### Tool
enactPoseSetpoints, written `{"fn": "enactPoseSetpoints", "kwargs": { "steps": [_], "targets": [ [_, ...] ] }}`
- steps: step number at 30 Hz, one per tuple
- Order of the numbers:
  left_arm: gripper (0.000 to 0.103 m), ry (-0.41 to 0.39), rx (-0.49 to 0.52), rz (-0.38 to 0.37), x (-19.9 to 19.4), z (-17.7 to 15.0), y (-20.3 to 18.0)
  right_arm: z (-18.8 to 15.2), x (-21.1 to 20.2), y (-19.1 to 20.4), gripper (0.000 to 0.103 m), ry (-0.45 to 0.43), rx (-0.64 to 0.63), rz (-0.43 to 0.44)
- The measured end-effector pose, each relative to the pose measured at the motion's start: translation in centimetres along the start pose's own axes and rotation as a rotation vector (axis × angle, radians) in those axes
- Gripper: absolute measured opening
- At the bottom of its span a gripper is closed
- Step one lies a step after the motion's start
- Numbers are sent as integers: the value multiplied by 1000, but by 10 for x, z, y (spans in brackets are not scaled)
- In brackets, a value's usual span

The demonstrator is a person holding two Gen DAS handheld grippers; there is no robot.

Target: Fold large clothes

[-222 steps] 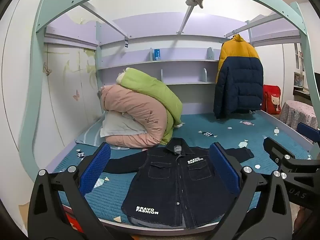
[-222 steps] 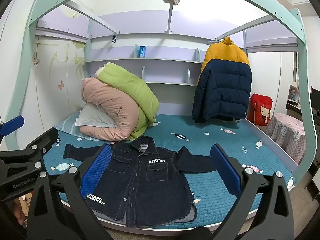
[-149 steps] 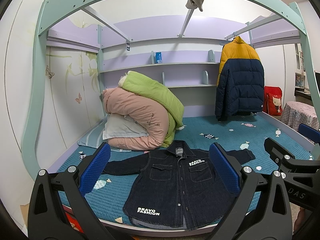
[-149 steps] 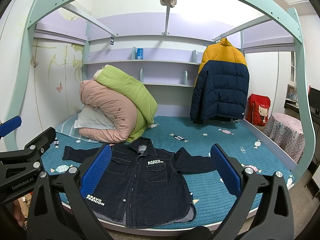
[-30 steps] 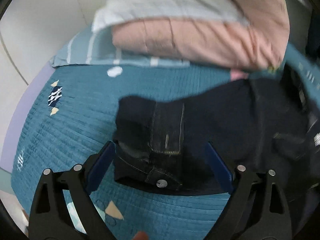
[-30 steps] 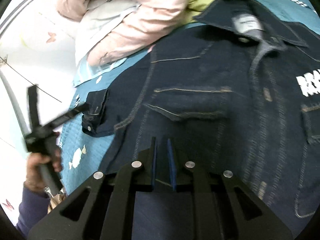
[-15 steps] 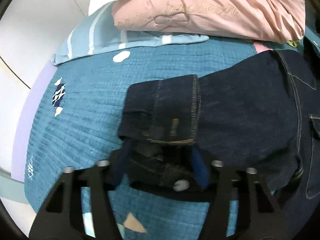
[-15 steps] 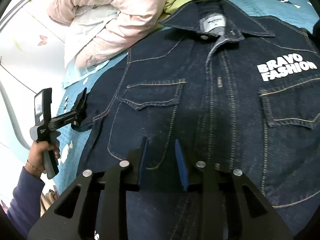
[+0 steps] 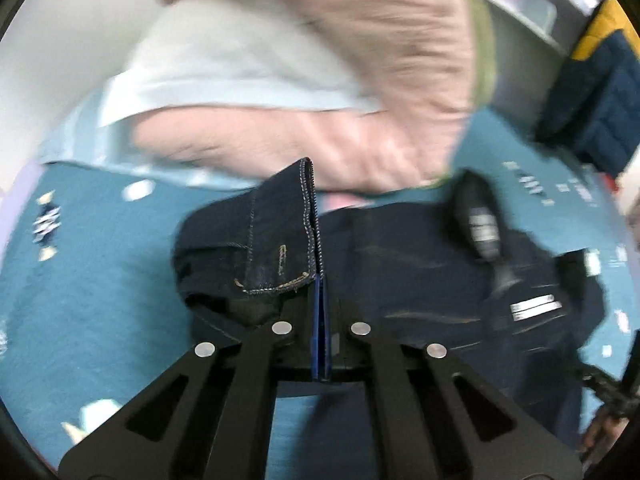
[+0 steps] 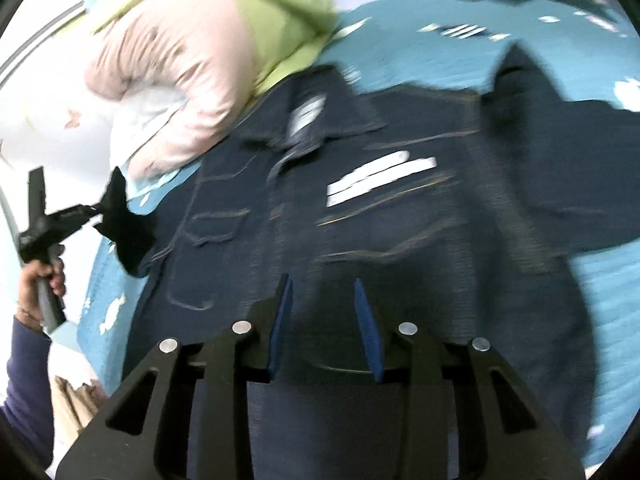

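Note:
A dark denim jacket (image 10: 400,240) with white chest lettering lies face up on the teal bedspread (image 10: 440,40). My left gripper (image 9: 320,280) is shut on the jacket's sleeve cuff (image 9: 280,232) and holds it lifted off the bed; it also shows in the right wrist view (image 10: 98,210), pinching the raised cuff. My right gripper (image 10: 323,286) is partly open, its blue pads apart, just over the jacket's lower front. It holds nothing that I can see. Both views are blurred by motion.
A rolled pink quilt (image 9: 340,92), a green quilt (image 10: 224,4) and a white pillow (image 9: 224,64) are piled behind the jacket's collar. A yellow and navy puffer coat (image 9: 592,80) hangs at the back right. The bed's left edge (image 9: 12,184) meets the wall.
My left gripper has closed on the sleeve cuff and lifted it up, swinging toward the jacket body. My right gripper has opened a little wider and shifted over the jacket front.

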State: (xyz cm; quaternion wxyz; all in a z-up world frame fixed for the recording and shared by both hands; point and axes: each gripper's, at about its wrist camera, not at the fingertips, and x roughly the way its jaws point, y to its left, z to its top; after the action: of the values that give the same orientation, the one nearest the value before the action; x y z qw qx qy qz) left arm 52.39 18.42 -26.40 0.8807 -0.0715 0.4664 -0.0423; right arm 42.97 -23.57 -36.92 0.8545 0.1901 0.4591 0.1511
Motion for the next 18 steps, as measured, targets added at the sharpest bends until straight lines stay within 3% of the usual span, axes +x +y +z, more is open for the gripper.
{"fn": "enactPoseSetpoints", "kwargs": {
  "steps": [5, 10, 16, 18],
  "targets": [
    [1, 15, 72, -131, 13, 11, -91, 7, -41, -59, 35, -120, 82, -79],
    [1, 89, 133, -251, 58, 6, -177, 10, -65, -117, 35, -214, 187, -169],
    [1, 196, 115, -344, 103, -14, -235, 14, -87, -183, 36, -328, 356, -272],
    [1, 213, 129, -328, 116, -19, -251, 15, -91, -201, 42, -351, 414, -276]
  ]
}}
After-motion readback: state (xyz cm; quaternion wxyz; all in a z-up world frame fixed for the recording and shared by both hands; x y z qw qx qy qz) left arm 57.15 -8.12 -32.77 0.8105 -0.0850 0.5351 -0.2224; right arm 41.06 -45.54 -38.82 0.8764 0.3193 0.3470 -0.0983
